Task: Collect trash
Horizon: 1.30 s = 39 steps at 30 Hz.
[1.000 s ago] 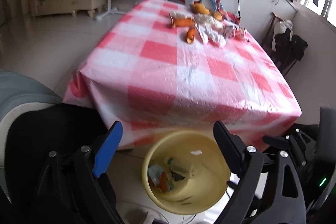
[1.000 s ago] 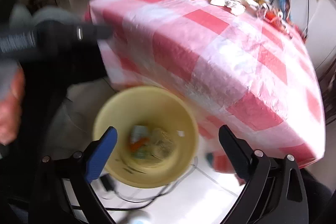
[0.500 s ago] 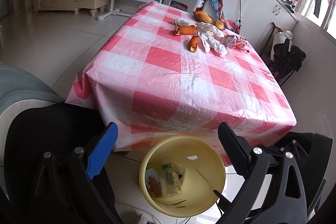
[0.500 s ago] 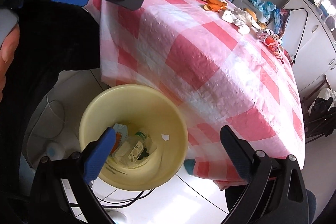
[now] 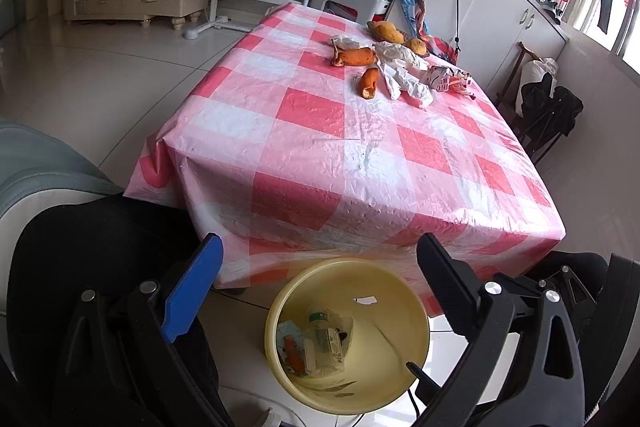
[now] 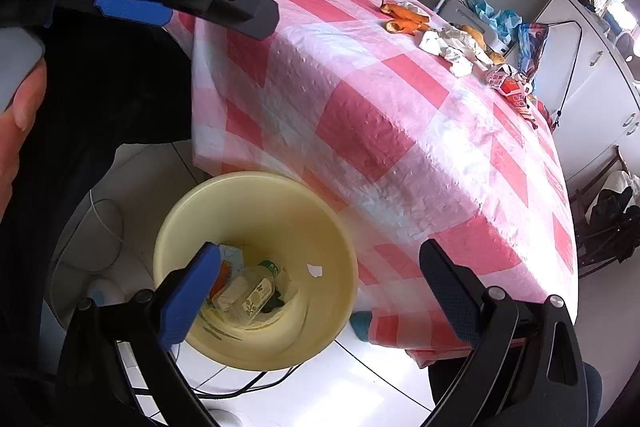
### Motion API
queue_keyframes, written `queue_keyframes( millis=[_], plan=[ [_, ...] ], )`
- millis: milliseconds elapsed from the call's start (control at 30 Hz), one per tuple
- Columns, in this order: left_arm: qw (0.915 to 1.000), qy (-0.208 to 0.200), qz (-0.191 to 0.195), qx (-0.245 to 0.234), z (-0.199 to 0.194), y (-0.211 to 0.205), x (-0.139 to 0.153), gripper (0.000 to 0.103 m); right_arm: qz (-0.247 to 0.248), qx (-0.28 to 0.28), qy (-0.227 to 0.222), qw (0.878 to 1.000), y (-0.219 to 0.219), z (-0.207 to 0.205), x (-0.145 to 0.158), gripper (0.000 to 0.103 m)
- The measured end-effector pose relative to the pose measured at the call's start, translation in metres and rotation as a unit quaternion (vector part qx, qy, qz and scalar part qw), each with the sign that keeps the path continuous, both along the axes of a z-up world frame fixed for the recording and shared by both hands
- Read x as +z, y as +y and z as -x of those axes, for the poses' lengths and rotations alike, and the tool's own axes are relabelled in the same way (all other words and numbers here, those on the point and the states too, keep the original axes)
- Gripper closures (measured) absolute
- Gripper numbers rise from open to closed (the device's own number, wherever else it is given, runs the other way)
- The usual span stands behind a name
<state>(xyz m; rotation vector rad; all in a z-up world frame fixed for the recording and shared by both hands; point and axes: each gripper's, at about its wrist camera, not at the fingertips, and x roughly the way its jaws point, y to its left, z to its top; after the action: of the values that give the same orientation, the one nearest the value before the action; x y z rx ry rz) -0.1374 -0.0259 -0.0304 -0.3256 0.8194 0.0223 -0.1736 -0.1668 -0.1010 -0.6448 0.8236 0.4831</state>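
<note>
A yellow bin (image 5: 384, 379) stands on the floor against the near edge of the table (image 5: 340, 147), which has a pink-and-white checked cloth. A clear plastic bottle (image 5: 322, 341) and an orange scrap (image 5: 294, 355) lie in the bin. My left gripper (image 5: 318, 247) hangs above the bin, open and empty. My right gripper (image 6: 320, 251) is also open and empty over the bin (image 6: 320, 227) and the bottle (image 6: 252, 291). At the table's far end lie orange peels (image 5: 354, 55), crumpled white paper (image 5: 404, 75) and a red-and-white wrapper (image 5: 444, 79).
The left gripper's fingers (image 6: 248, 11) cross the top left of the right wrist view, with a hand (image 6: 16, 131) beside them. Cables (image 6: 240, 391) run on the floor under the bin. A chair with a black bag (image 5: 548, 111) stands right of the table, and white cabinets (image 5: 500, 7) behind.
The left jaws have spread slightly wider. The right wrist view went from blurred to steady, and the left gripper now shows at its top left. The bottle has settled in the bin.
</note>
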Motion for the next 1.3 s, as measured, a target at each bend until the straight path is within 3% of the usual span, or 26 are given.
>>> queue_keyframes(
  millis=[1300],
  plan=[
    [1.0, 0.002, -0.001, 0.0, -0.0007, -0.0006, -0.0022, 0.008, -0.021, 0.015, -0.012, 1.0, 0.0016, 0.0045, 0.0083, 0.008]
  ],
)
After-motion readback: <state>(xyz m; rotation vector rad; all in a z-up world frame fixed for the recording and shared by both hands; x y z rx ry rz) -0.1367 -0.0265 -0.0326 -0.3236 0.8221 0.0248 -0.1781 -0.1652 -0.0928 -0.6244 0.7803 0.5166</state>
